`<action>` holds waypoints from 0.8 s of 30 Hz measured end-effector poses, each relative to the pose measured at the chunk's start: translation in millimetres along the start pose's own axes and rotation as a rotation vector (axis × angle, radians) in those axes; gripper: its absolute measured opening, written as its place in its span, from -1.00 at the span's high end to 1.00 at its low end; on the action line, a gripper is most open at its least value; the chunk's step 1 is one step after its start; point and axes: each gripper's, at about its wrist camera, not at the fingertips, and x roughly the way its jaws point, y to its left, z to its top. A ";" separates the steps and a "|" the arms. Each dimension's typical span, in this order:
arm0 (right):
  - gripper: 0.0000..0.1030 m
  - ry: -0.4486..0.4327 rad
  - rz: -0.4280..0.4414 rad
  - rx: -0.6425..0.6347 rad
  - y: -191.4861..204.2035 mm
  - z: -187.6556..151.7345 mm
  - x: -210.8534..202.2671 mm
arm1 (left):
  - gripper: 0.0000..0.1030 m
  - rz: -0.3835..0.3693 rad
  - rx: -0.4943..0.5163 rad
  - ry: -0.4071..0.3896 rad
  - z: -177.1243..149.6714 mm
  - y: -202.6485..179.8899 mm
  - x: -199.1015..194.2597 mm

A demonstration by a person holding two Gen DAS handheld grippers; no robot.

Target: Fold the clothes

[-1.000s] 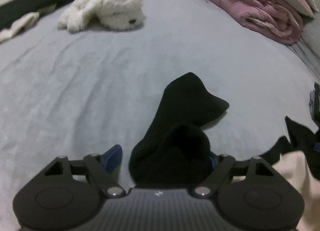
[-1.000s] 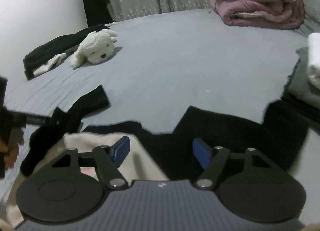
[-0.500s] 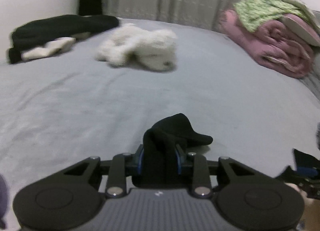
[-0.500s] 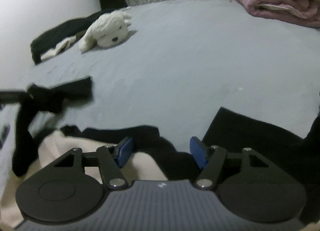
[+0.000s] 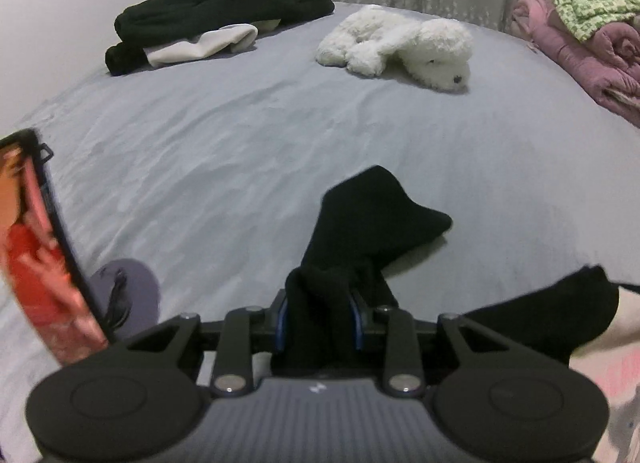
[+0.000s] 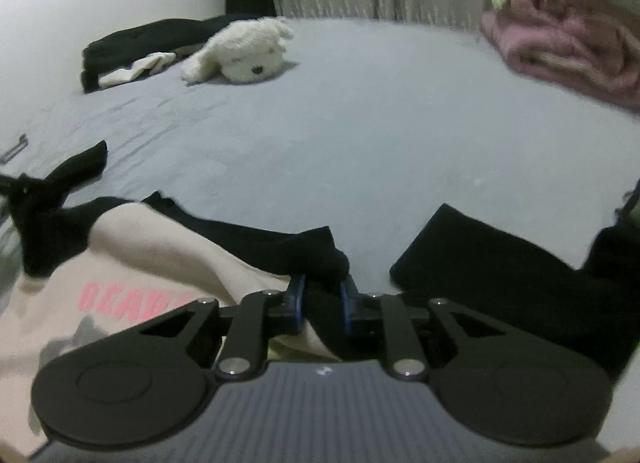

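1. In the left wrist view, the left gripper (image 5: 320,313) sits at bottom centre, clamped on a bunched fold of the black sleeve (image 5: 372,219). The cloth fills the gap between the blue pads.
2. From that pinch the sleeve runs up and slightly right, ending in a blunt tip at centre right that lies on the grey bedsheet (image 5: 240,135). Its long axis points away from the gripper, toward the white plush dog (image 5: 400,43) in the upper middle.
3. In the right wrist view, the right gripper (image 6: 322,297) has just been closing. Its jaws now pinch a black edge of the same garment where it overlaps the cream sweatshirt (image 6: 132,283) at lower left.
4. A black strip runs from that pinch up and left across the frame. At far left the other gripper's bunch of cloth hangs.
5. Judgement: both grips are on one black garment, the left at a sleeve and the right at the body edge. The coming move turns on drawing them apart or carrying the sleeve across. The left hand is nearer the sleeve tip.
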 end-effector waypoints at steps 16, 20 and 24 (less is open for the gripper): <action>0.66 -0.060 -0.018 -0.157 47.3 -77.4 -91.1 | 0.32 -0.070 0.114 0.076 -60.0 17.7 -63.3; 0.57 -0.034 0.008 -0.091 45.0 -87.8 -93.8 | 0.32 -0.088 0.131 0.127 -75.4 27.7 -73.1; 0.43 -0.041 0.035 -0.030 42.6 -84.1 -106.8 | 0.17 -0.160 0.133 0.135 -81.8 35.0 -90.2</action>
